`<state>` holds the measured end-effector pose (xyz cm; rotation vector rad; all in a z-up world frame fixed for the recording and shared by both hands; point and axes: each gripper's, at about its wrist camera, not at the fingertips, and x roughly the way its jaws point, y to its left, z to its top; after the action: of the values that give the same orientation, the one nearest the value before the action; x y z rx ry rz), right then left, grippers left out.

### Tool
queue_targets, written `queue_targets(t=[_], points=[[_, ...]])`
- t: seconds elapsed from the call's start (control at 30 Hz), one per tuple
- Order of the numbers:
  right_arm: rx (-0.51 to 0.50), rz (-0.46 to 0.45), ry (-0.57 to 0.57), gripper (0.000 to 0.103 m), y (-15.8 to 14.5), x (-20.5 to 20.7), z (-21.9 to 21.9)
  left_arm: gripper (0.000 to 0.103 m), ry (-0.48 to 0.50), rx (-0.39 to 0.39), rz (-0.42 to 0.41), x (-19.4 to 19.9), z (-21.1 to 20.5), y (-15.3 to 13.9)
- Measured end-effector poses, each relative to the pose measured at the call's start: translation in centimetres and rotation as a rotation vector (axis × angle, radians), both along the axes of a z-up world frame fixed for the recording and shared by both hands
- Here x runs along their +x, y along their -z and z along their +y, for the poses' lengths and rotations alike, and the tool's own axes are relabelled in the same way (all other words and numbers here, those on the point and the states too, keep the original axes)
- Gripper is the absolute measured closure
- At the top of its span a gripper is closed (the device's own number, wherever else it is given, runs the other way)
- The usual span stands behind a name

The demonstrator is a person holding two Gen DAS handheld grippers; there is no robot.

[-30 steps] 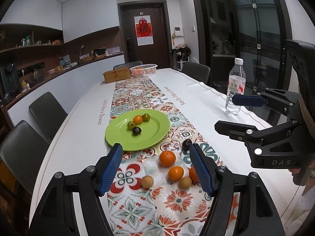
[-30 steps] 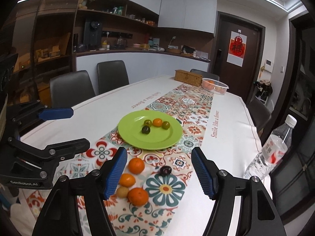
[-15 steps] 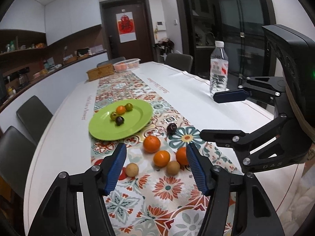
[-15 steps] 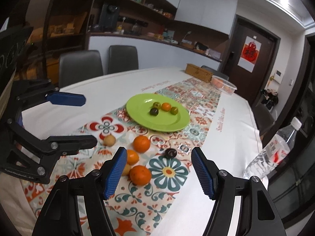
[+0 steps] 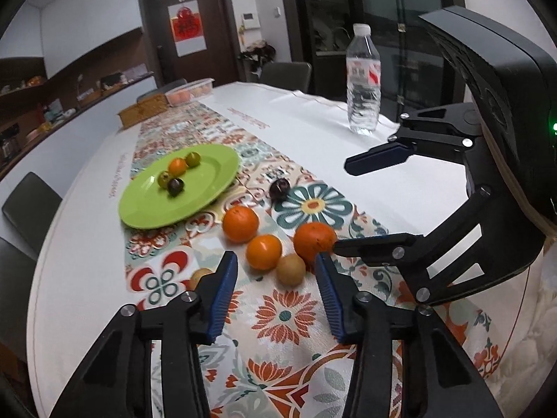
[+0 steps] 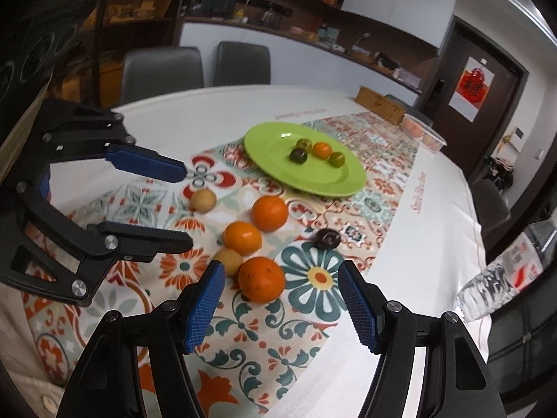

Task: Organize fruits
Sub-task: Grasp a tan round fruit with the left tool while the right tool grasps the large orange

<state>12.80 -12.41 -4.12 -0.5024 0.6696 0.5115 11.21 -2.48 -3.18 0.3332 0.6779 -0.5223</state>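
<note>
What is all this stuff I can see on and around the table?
plate: one, green, on the runner, holding four small fruits
oranges: three, orange, on the runner beside the plate
tan fruits: two, beside the oranges
dark fruit: one, purple-black, alone on the runner
runner: one, patterned, along the white table
bottle: one, clear, near the table edge
basket: one, far end
box: one, brown, beside the basket
chairs: several, grey
left gripper: blue pads, open, empty, jaws just closing
right gripper: blue pads, open, empty
</note>
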Motion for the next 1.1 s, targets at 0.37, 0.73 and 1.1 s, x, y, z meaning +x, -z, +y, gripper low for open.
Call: queue_targets(t=[0.37,0.73,1.1], points=[[-0.048,0.060,-0.045,0.045,2.8,1.0,0.6,0.068,0.040,0.033,0.075,1.7,-0.7,3.0],[-0.058,0.086,-0.067,0.051,4.0,1.9,1.1,0.070,0.041,0.014,0.131,3.0,-0.8,4.0],[-0.029,0.132,-0.067,0.062,4.6,2.9,1.0,0.071,0.046,-0.005,0.151,3.5,-1.3,4.1]])
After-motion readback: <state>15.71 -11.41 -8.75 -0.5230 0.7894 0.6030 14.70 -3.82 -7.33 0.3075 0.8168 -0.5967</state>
